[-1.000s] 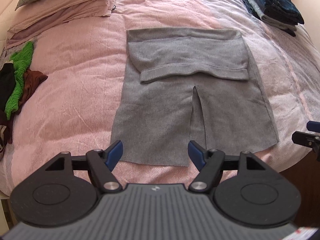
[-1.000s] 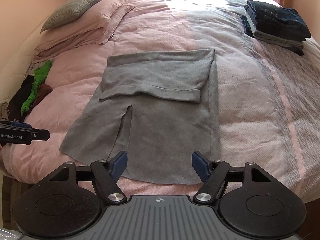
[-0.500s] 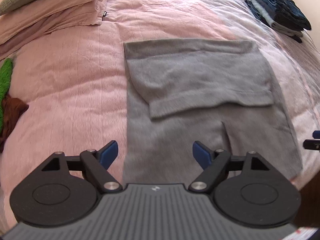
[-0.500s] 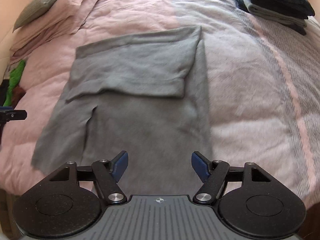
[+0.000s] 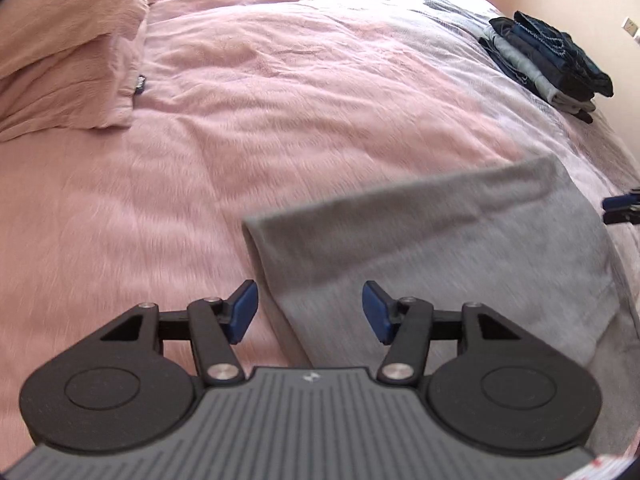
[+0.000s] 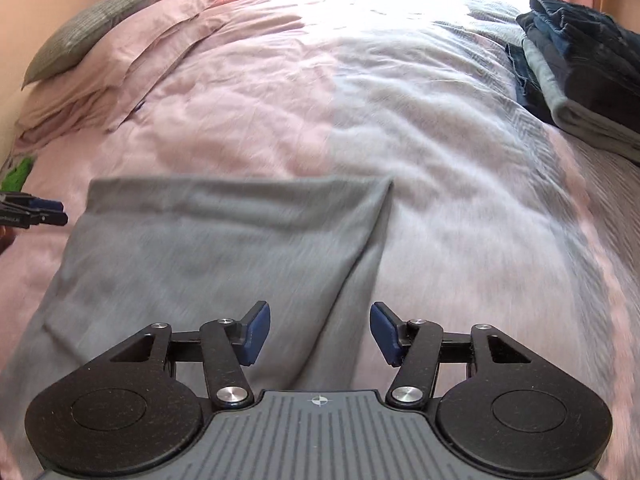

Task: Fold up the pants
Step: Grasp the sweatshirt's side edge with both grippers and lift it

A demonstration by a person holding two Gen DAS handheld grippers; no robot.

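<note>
The grey pants (image 5: 460,252) lie flat on the pink bedspread (image 5: 280,120), already folded once so that a doubled layer ends in a straight fold line at the far side; in the right wrist view the same pants (image 6: 208,248) spread from the left part of the picture to a slanted right edge near the middle. The left gripper (image 5: 310,312) hangs over the pants' left edge, its blue pads (image 5: 244,310) apart with the cloth's border showing between them, not pinched; its jaws have just been closing and stand at a middling width. The right gripper (image 6: 320,334) hangs over the right edge of the pants, its pads (image 6: 382,332) likewise apart with grey cloth and bedspread visible in the gap, nothing gripped; its jaws too have just been narrowing. Each gripper's tip shows at the margin of the other's view, at either side of the pants. Further out, pink pillows (image 6: 132,44) and a grey cushion (image 6: 88,28) sit at the head of the bed, a stack of folded dark jeans (image 6: 580,60) rests at the far right, and a scrap of green clothing (image 6: 18,172) shows at the left margin.
</note>
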